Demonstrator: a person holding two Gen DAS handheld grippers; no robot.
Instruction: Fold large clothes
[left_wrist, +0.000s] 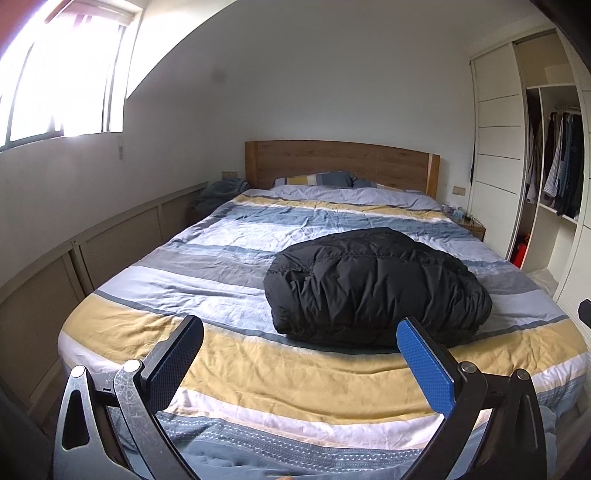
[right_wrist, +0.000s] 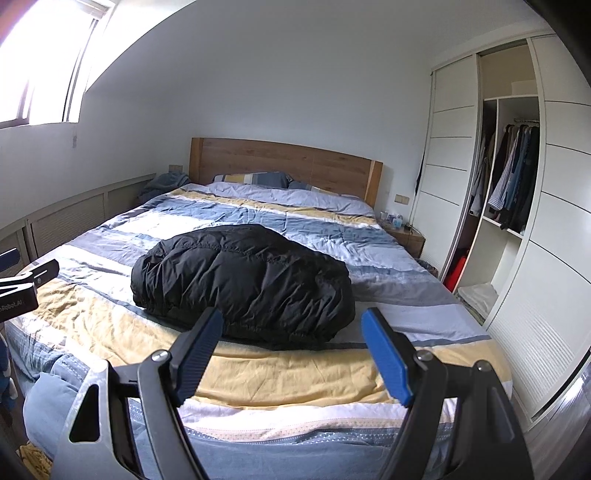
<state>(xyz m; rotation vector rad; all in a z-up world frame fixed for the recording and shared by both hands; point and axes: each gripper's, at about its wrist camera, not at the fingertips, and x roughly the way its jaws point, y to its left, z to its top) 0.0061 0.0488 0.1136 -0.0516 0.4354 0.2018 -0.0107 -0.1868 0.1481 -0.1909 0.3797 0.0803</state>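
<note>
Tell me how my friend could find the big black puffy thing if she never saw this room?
Look at the big bed with the wooden headboard and the striped blue, yellow and white cover. Near the foot end, on top of the cover, sits the black puffy jacket, bundled into a rounded heap. It is the only black thing on the bed; everything else there is striped bedding.

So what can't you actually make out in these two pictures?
- Black puffer jacket: bundled in both views, so sleeves, zipper and front are hidden in its own folds.
- Small items on the nightstand: too small and distant to identify.
- Hanging clothes in the wardrobe: shadowed and distorted near the fisheye edge.
- Window: overexposed; outside invisible.
</note>
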